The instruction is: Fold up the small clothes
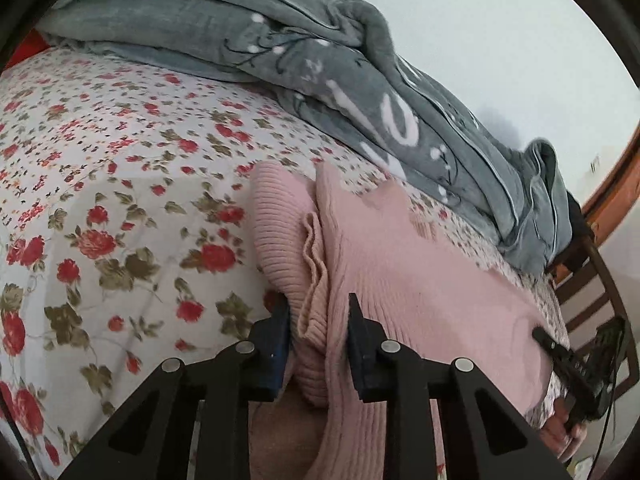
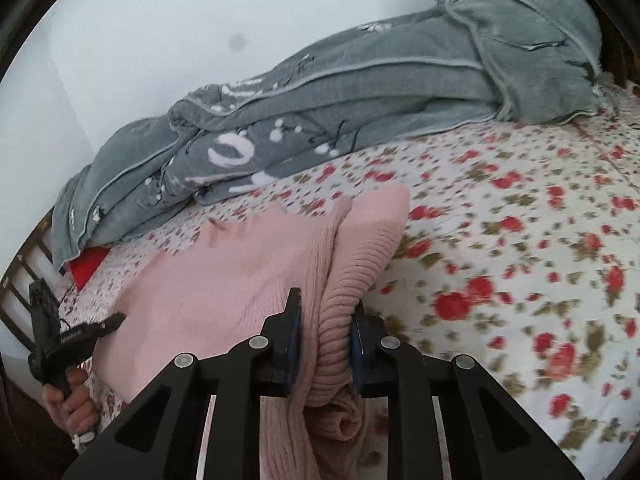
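you have the pink sweater (image 1: 400, 280) on the flowered bed sheet (image 1: 120, 160), below the grey blanket (image 1: 320, 80). your left claw (image 1: 318, 320) is pinching a bunched ribbed edge, and your right claw (image 2: 326, 320) is pinching a ribbed fold on the opposite side. lift both edges evenly, keep the knit taut between them so it doesn't sag, then carry the fold over together and lay it flat with edges lined up before you let go.
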`<state>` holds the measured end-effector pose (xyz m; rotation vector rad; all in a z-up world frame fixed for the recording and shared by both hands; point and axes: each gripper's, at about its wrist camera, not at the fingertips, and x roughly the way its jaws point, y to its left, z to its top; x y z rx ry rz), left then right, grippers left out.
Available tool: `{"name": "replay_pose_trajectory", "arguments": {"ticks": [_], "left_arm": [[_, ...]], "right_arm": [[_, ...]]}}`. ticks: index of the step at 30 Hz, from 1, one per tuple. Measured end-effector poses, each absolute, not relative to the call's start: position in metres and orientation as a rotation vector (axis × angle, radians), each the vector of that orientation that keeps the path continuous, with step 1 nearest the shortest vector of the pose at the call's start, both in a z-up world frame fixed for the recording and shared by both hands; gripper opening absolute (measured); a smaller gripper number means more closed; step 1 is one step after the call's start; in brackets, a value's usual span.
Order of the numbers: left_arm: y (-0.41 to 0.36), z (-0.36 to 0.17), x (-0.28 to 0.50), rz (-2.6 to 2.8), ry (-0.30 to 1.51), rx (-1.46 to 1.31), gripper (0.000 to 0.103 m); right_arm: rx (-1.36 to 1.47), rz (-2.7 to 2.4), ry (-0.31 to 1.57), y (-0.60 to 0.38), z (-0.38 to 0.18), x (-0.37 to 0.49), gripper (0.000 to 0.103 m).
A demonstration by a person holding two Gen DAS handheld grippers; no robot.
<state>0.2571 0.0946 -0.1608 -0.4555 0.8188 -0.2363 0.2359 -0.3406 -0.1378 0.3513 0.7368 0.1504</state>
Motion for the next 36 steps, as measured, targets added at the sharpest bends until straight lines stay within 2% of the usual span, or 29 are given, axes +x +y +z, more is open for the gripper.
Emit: {"name": "replay_pose_trajectory", "arguments": {"ticks": [2, 4, 7, 11, 14, 17, 26, 36], "left_arm": [[0.095, -0.162, 0.259, -0.221, 0.828, -0.437, 0.037], [0.1, -0.168, 0.263, -0.241, 0.848, -0.476, 0.042], [0.106, -0.173, 0.266, -0.251, 0.846, -0.525, 0.043], [0.096, -0.171, 0.268, -0.224, 0.831, -0.471, 0.045], [0.094, -0.169, 0.266, -0.212, 0.826, -0.455, 0.045], [0.096, -0.169, 0.265, -0.218, 0.828, -0.472, 0.045], [0.093, -0.167, 0.261, -0.215, 0.831, -0.456, 0.047], [0.094, -0.167, 0.268, -0.23, 0.843, -0.475, 0.054]], "right_arm": [[0.365, 0.12, 0.76, -0.344, -0.143, 0.239, 0.026], [0.33, 0.08, 0.796, -0.34, -0.149, 0.244, 0.029], [0.248, 0.027, 0.776, -0.328, -0.139, 0.24, 0.031], [0.167, -0.043, 0.635, -0.307, -0.11, 0.22, 0.044], [0.122, 0.0, 0.573, -0.281, -0.093, 0.212, 0.045], [0.113, 0.125, 0.6, -0.246, -0.093, 0.215, 0.046], [-0.01, 0.087, 0.831, -0.17, -0.16, 0.264, 0.046], [-0.168, 0.038, 0.811, -0.155, -0.153, 0.213, 0.046]]}}
